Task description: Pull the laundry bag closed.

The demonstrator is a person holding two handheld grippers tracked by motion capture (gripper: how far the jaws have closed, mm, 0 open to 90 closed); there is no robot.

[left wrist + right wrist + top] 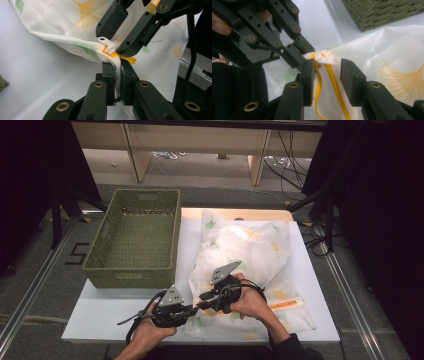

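A white fabric bag (250, 252) printed with yellow and green leaves lies on the white table (100, 312). An orange zipper (332, 80) runs along its near edge and ends in a white zipper pull (328, 59). My left gripper (192, 309) is shut on the bag's edge (117, 75) right at the zipper's end. My right gripper (327, 72) is open, one jaw on either side of the pull. In the left gripper view the right gripper (120, 30) hangs just above the pull (107, 45). The two grippers (206, 300) meet tip to tip.
A green woven basket (135, 270) stands on the left half of the table, close to the bag. Its corner (384, 12) lies just beyond my right gripper. Bare white board (37, 75) lies left of the bag. Table legs and cables lie beyond.
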